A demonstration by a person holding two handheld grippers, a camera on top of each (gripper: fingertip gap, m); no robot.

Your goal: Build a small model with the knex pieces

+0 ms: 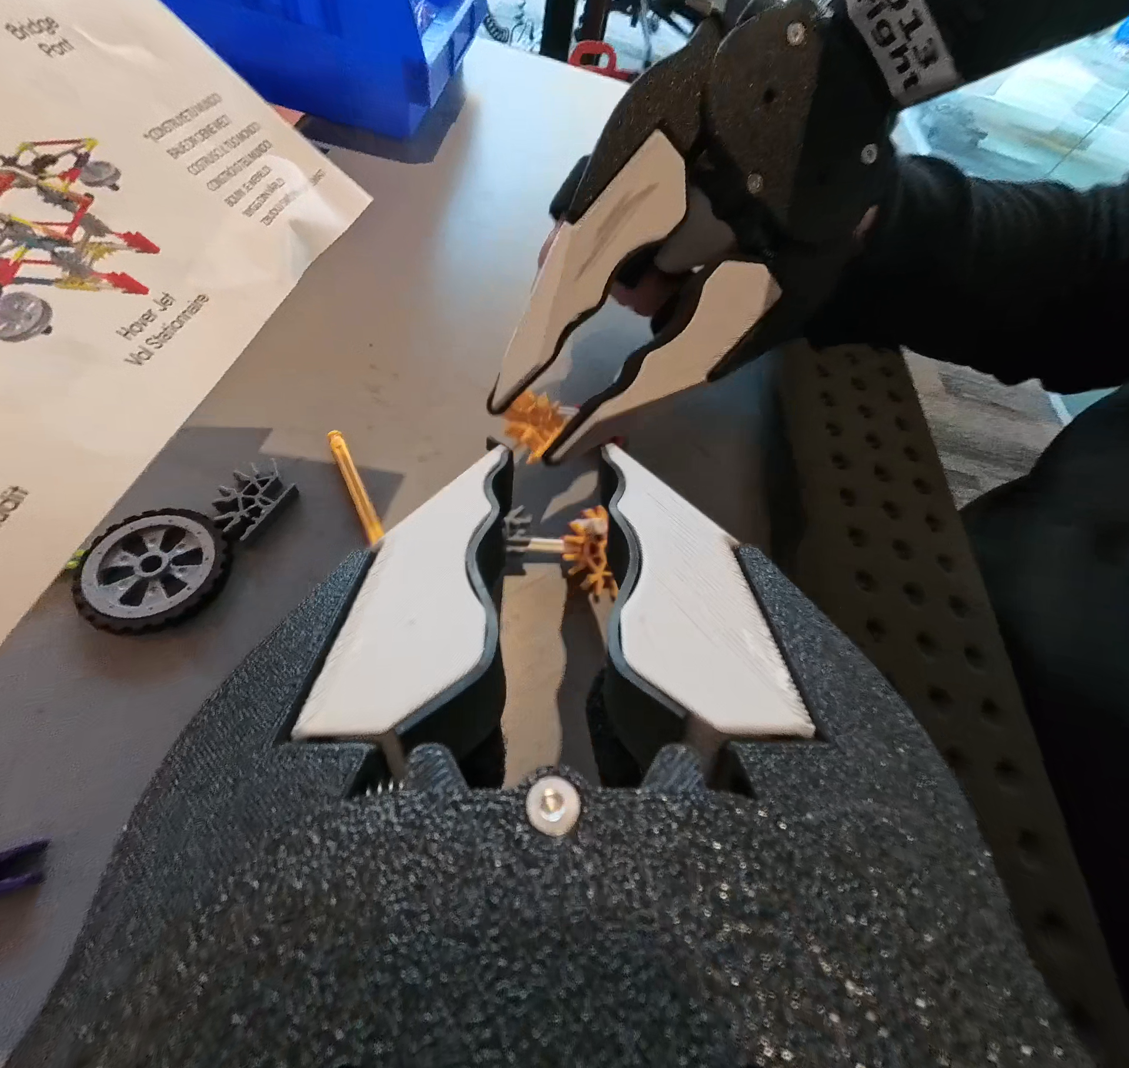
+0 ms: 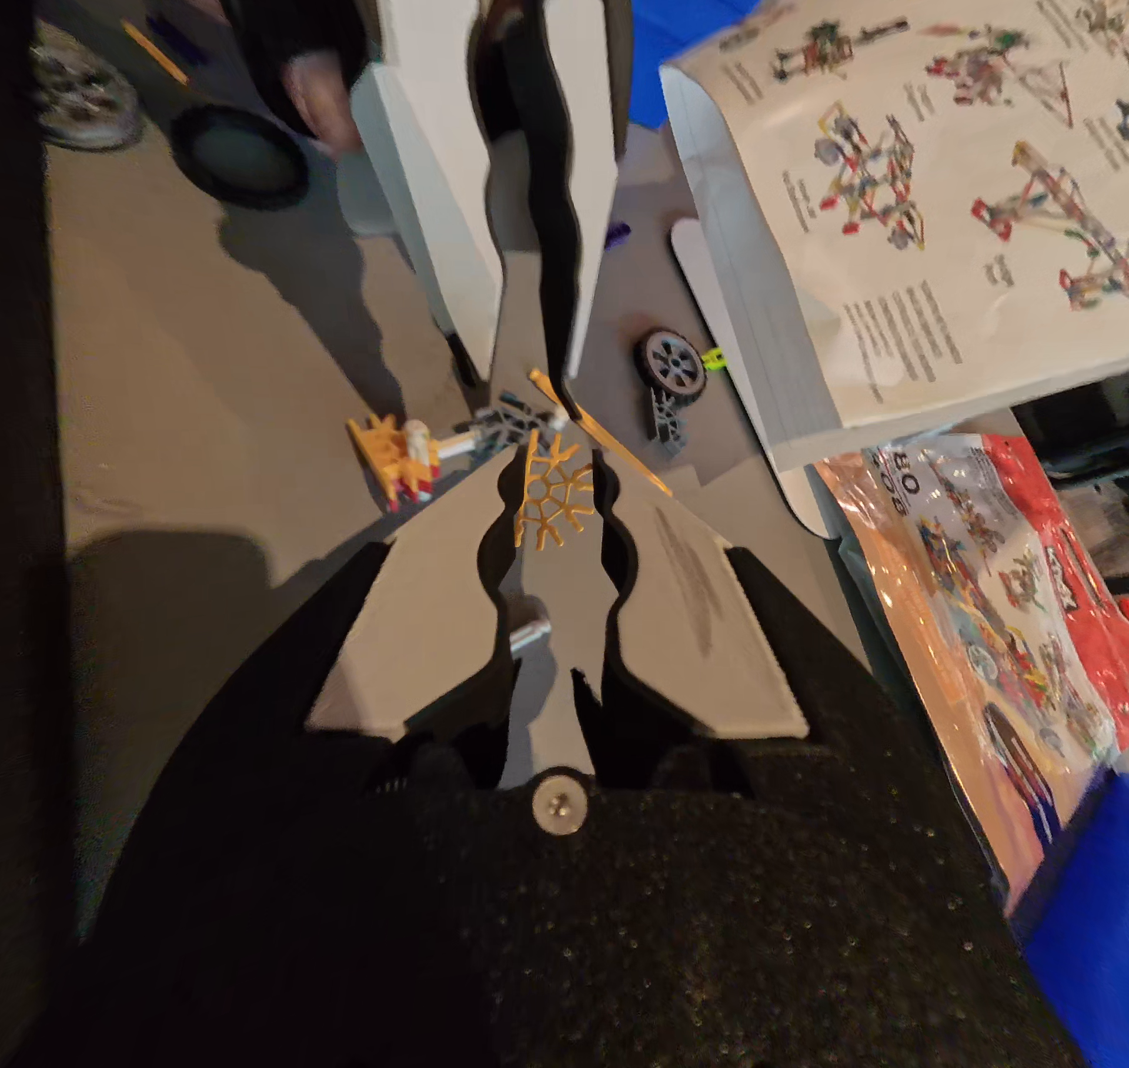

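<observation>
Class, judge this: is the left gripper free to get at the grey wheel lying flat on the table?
Probably yes. The left gripper is open and holds nothing, and the wheel lies uncovered to its left, touched only by a grey connector.

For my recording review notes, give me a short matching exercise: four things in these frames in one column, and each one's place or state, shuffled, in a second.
Things
1. yellow snowflake connector
2. small wheel
3. yellow rod
4. left gripper

Places or states
A. lying loose on the table, right of the wheel in the left wrist view
B. open, above a small grey-and-yellow assembly
C. pinched between the tips of the right gripper
D. flat beside a grey connector, at the booklet's edge

Pairs: 1-C, 2-D, 3-A, 4-B
</observation>
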